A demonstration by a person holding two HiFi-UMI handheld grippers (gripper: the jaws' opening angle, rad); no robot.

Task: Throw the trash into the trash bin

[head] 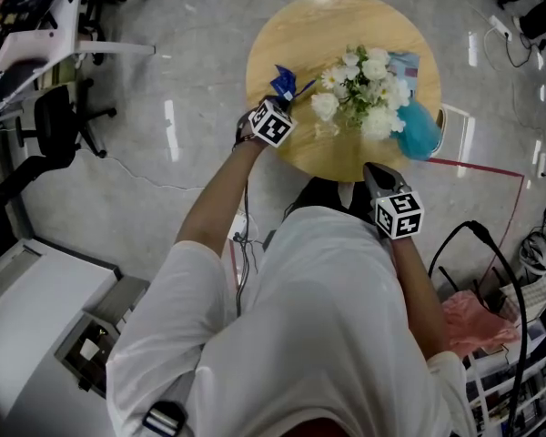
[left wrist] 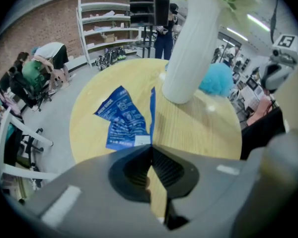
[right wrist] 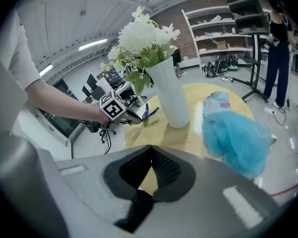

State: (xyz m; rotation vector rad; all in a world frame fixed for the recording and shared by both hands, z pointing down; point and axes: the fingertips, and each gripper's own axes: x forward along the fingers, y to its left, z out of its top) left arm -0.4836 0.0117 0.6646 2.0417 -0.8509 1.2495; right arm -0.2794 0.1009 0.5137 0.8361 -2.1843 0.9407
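Left gripper [left wrist: 150,144] clamped shut on one edge of the blue foil wrapper [left wrist: 120,120] on the round wooden table [left wrist: 203,128] near the white vase [left wrist: 191,48]; wrapper probably light, floppy and slick, so an edge pinch suits; right gripper [right wrist: 149,151] closed, empty.

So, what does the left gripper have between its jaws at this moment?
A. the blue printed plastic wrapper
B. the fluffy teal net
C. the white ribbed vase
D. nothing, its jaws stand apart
A: the left gripper has its jaws closed on an edge of the blue printed plastic wrapper, while the white ribbed vase and the fluffy teal net stand apart behind it.
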